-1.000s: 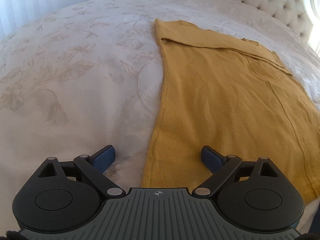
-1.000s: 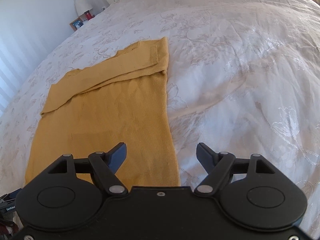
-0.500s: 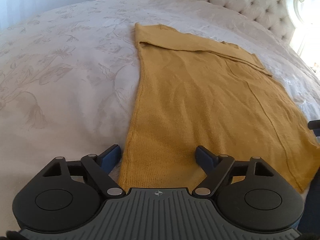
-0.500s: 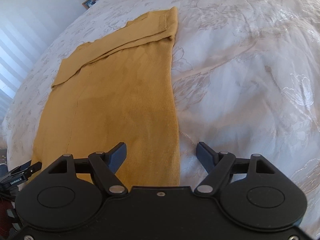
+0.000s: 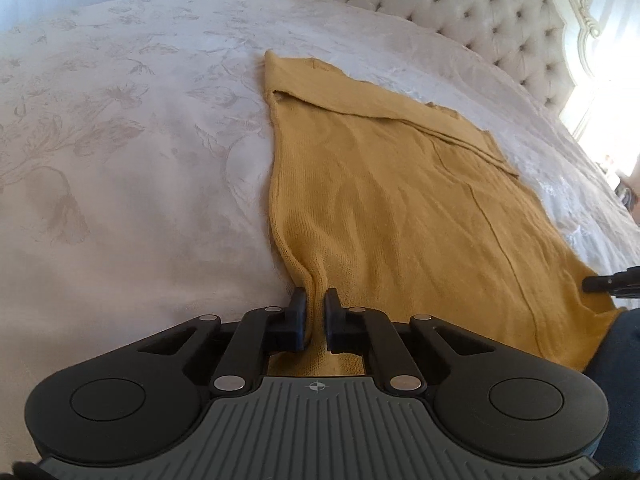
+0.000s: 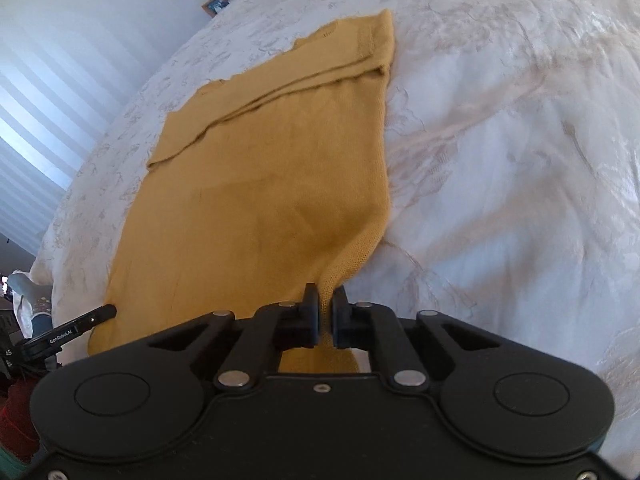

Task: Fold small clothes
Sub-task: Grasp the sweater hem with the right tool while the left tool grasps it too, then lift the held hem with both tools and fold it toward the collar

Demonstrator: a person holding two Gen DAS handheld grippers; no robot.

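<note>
One mustard knit sweater (image 5: 400,208) lies flat on the white floral bedspread (image 5: 120,160), sleeves already folded across the far end; the lengthwise fold isn't done. Left gripper (image 5: 315,312) and right gripper (image 6: 327,312) have just closed, each clenched on a near hem corner, fabric bunched between the pads.

mustard-yellow knit garment (image 5: 400,208) lies flat on the bed, far end folded over, near corners pinched up.
</note>
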